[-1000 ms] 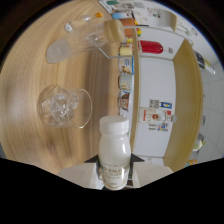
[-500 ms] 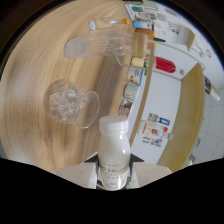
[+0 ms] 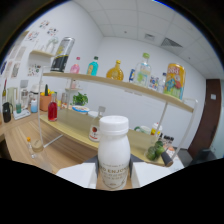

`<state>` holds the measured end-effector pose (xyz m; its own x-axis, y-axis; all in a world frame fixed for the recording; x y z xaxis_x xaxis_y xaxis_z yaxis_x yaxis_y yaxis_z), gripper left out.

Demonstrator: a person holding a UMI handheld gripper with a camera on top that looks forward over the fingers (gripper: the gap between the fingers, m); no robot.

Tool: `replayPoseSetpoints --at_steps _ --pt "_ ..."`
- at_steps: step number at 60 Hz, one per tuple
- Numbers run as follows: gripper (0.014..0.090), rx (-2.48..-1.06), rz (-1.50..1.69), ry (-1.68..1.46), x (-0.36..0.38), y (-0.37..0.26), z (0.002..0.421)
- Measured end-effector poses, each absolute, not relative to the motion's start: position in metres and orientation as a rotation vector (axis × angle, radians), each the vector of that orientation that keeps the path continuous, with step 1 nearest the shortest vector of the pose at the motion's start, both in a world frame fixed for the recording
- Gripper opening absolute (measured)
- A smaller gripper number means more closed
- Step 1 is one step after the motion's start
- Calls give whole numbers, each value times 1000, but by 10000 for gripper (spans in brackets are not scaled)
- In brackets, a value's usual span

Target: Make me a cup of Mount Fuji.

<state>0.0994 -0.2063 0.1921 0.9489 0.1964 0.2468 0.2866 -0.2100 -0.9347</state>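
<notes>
A white plastic bottle point(image 3: 114, 152) with a white cap and a printed label stands upright between the fingers, filling the middle of the gripper view. My gripper point(image 3: 114, 176) is shut on it, with a white finger point(image 3: 77, 175) pressed against each side of the bottle's lower body. Left of the fingers, low on the wooden counter point(image 3: 65, 150), a clear glass point(image 3: 36, 146) shows dimly. What is in the glass cannot be made out.
A long upper shelf point(image 3: 130, 87) carries a blender point(image 3: 61, 55) and several coloured bottles, among them a yellow one point(image 3: 116, 71). On the counter stand a red bottle point(image 3: 52, 110), a small plant point(image 3: 80, 98) and green fruit point(image 3: 157, 149). A dark door point(image 3: 210, 117) lies far right.
The view has swung up from the tilted look down at the counter and the glass of ice to a level look at the shelves. The bottle has stayed in the fingers and now stands upright.
</notes>
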Motion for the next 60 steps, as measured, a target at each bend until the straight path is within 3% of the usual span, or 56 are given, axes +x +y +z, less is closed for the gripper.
replayPoseSetpoints --at_steps 18,31,50,54,60 --pt "475 -1963 55 -112 125 -196 88" --pt "491 -2011 47 -74 137 -201 61" --pt "513 -2041 54 -37 142 -224 59" --pt "616 -2049 33 -30 143 -227 65" --pt "864 -2057 -18 -11 145 -236 83"
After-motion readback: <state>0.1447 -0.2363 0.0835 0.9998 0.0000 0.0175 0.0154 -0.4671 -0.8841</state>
